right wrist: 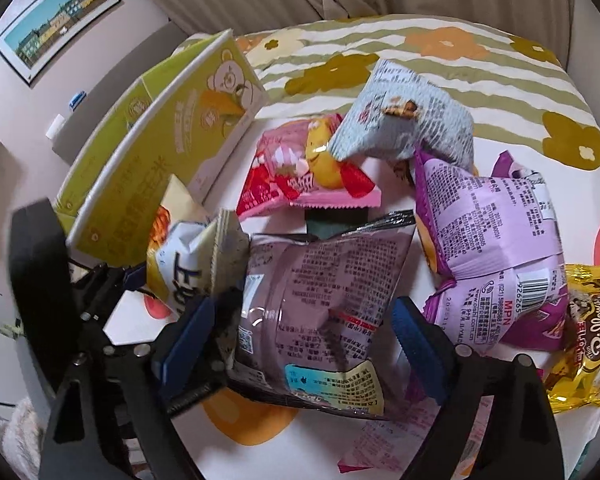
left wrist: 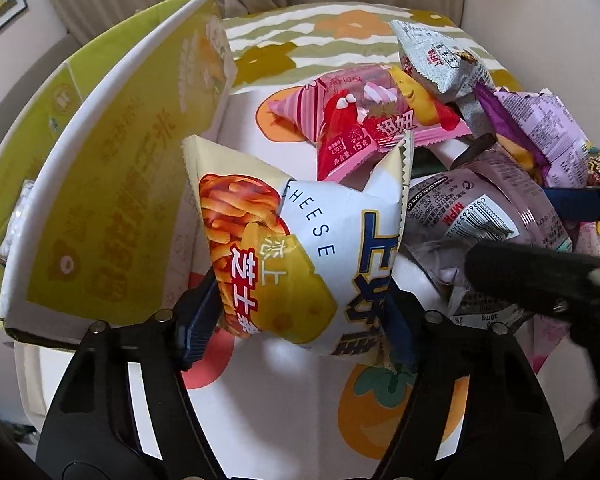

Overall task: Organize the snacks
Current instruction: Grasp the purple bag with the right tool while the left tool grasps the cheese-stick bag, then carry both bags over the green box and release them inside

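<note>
A white and yellow cheese snack bag (left wrist: 300,248) sits between the blue pads of my left gripper (left wrist: 298,326). The pads press its lower sides, so the gripper is shut on it. The same bag (right wrist: 184,264) shows at the left of the right wrist view. A mauve snack bag (right wrist: 320,292) lies back side up between the pads of my right gripper (right wrist: 304,340). Both pads touch its edges, and its left edge is crumpled. In the left wrist view that mauve bag (left wrist: 480,208) lies to the right, with a blurred black finger (left wrist: 540,280) of the right gripper over it.
An open yellow-green carton (left wrist: 112,184) (right wrist: 160,152) stands at the left. Behind the grippers lie a pink strawberry pack (left wrist: 352,132), a grey-silver pack (right wrist: 408,120), a lilac bag (right wrist: 492,220) and a yellow bag (right wrist: 588,332). All rest on a flowered tablecloth (right wrist: 420,52).
</note>
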A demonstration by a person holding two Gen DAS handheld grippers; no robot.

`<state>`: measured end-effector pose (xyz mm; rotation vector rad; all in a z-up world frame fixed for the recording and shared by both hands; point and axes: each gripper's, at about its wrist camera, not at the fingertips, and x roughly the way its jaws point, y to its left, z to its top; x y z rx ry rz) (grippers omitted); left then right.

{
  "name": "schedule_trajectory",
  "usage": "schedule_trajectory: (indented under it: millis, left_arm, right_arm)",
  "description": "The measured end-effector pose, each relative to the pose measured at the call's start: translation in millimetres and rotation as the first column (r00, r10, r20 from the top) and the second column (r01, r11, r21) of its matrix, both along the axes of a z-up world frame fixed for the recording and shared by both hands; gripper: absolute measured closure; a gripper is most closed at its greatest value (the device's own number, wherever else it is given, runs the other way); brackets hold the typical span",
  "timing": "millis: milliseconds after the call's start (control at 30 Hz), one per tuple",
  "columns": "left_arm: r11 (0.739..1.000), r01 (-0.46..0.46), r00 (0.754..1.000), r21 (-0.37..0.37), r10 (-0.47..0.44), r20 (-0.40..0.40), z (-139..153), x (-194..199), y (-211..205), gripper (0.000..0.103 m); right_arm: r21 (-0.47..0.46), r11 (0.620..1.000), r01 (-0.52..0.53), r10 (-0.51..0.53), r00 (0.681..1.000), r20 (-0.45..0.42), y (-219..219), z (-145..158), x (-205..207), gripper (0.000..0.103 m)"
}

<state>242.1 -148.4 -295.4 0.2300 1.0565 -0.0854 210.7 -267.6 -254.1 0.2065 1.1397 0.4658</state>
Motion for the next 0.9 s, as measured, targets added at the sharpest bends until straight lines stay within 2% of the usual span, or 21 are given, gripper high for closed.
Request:
schedule_trajectory:
  millis: [367,433,633,900]
  left_arm:
    - [0.999,0.014,1.000,-0.035,-0.014,-0.025,8.2,-2.6,4.5,0.037]
    - [1.000,0.021,0.999,-0.022,-0.021,-0.024,7.2,-4.4,2.1,0.037]
    - [0.999,0.034,0.999,-0.029,-0.035,-0.022,9.8,-9.1,3.6,0.037]
    - [0.998,0.059,0.998,-0.038,-0.058,0.021,34.8,-25.5,3.5,0.037]
  right_arm:
    - [-0.014,1.000,0.010,-0.011,0.999,-0.051,8.0,-15.0,6.0,0.016]
    - [-0.023,1.000,0.013,-0.014,0.998,-0.061,10.6,-17.6,5.0,0.028]
    - [-0.009,0.999,0.034,-0.035,0.996,-0.085,8.9,-21.7,-0.6,0.042]
    - [-0.010,0.999,0.043,-0.043,0.998,-0.036,8.6,0.6,-18.8,0.045]
